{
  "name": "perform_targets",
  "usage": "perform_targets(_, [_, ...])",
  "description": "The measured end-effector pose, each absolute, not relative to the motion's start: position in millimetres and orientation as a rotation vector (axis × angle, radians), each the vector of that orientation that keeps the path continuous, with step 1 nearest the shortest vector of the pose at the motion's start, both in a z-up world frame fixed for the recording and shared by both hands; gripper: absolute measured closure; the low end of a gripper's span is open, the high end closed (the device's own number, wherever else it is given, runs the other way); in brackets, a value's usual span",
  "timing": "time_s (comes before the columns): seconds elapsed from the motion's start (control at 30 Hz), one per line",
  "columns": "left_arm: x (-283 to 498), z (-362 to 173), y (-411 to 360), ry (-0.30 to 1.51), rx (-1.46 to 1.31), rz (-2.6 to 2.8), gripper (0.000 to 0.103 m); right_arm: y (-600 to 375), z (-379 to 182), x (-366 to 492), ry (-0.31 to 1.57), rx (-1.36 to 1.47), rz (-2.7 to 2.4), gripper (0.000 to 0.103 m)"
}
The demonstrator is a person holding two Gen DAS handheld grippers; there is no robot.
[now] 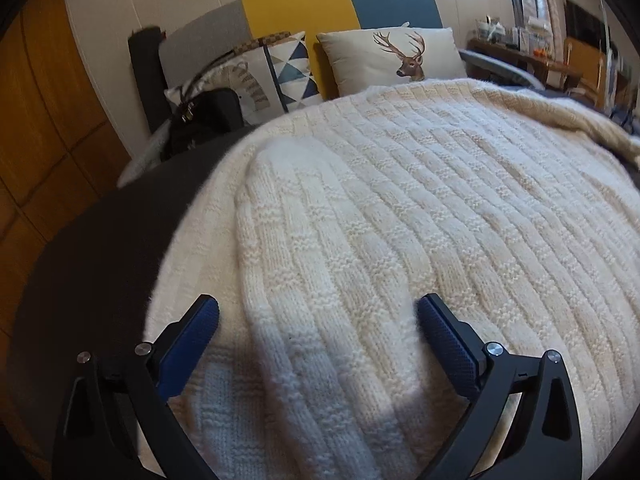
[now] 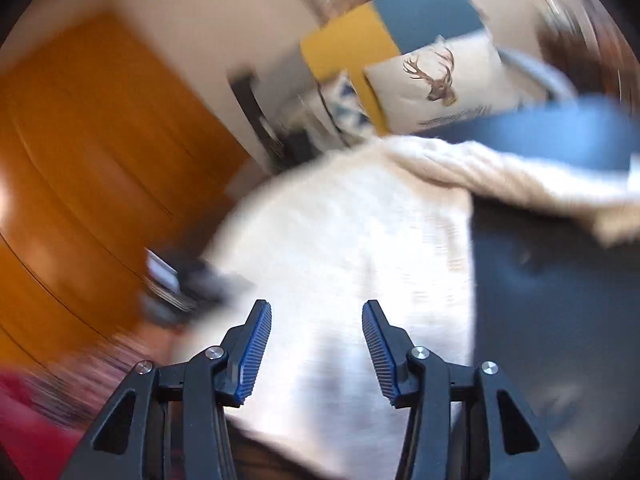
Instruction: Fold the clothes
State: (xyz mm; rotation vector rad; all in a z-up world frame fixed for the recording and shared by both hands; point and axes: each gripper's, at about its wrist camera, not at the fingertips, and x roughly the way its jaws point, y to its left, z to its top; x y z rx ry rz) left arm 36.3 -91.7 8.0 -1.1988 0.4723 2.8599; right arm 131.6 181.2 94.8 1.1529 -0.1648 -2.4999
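The cream knitted sweater (image 1: pixel 400 208) lies spread on the bed (image 1: pixel 120 232), filling the centre of the left wrist view, one sleeve (image 1: pixel 304 280) folded over its body. The left gripper (image 1: pixel 318 322) is spread wide around this sleeve, holding nothing; the right gripper (image 2: pixel 317 320) is also spread and empty. The thick sleeve may slip or bunch if pinched shallowly. Only the blurred right view shows the other sleeve (image 2: pixel 520 184) stretched toward the right edge.

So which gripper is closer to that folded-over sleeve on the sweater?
Left. The left gripper straddles the sleeve, fingers open; the right gripper hovers over the sweater body.
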Motion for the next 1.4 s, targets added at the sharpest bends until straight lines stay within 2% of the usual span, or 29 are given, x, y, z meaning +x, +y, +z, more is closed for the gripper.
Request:
perform_targets(0.1, [47.1,7.0,-70.9,0.712,-1.106,2.907,0.002,132.3,58.1,125.8,0.301,1.209,-2.482,0.057])
perform_targets(0.17, [55.8,2.1,-60.0,0.881,-1.006,2.907,0.002,124.8,31.3,133.4,0.5,1.314,-2.451,0.057])
perform_targets(0.2, [59.6,1.3,-60.5,0.9,-0.968,2.907,0.002,129.5,26.8,140.2,0.502,1.317,-2.463,0.056])
perform_targets(0.23, [60.2,1.4,-63.8,0.87,-0.979,2.908,0.002,138.5,26.4,148.5,0.456,1.291,-2.489,0.055])
perform_targets(0.33, [57.5,6.9,-70.9,0.804,-1.039,2.916,0.002,182.2,30.8,156.2,0.072,1.356,-2.469,0.054])
perform_targets(0.47, [52.3,25.1,-44.2,0.934,-0.952,2.96,0.002,260.5,60.9,157.8,-0.309,1.268,-2.552,0.056])
perform_targets(0.6, [45.8,29.6,6.6,1.209,-0.754,2.927,0.002,373.4,85.2,135.3,-0.443,1.304,-2.903,0.055])
perform_targets(0.73, [39.0,0.7,47.0,1.413,-0.74,2.748,0.003,433.7,69.7,97.1,-0.411,1.531,-2.887,0.054])
perform_targets(0.8, [39.1,0.9,45.8,1.363,-0.707,2.785,0.003,426.7,57.4,70.6,-0.301,1.625,-2.799,0.054])
perform_targets(0.87, [30.9,1.2,35.9,1.259,-0.791,2.783,0.003,419.1,47.0,51.1,-0.285,1.658,-2.685,0.055])
perform_targets(0.97, [18.8,1.2,23.2,1.093,-0.9,2.758,0.003,431.9,58.6,14.7,-0.408,1.591,-2.767,0.055])
perform_targets(1.17, [27.5,-3.6,27.0,1.066,-0.89,2.767,0.003,460.5,85.9,-51.1,-0.66,1.419,-2.961,0.055])
perform_targets(1.23, [26.5,-3.3,25.3,1.042,-0.894,2.765,0.003,460.6,87.5,-47.4,-0.645,1.402,-2.973,0.055])
perform_targets(1.4, [24.0,-2.1,21.2,0.984,-0.914,2.755,0.002,446.8,79.5,-7.5,-0.344,1.412,-3.067,0.055])
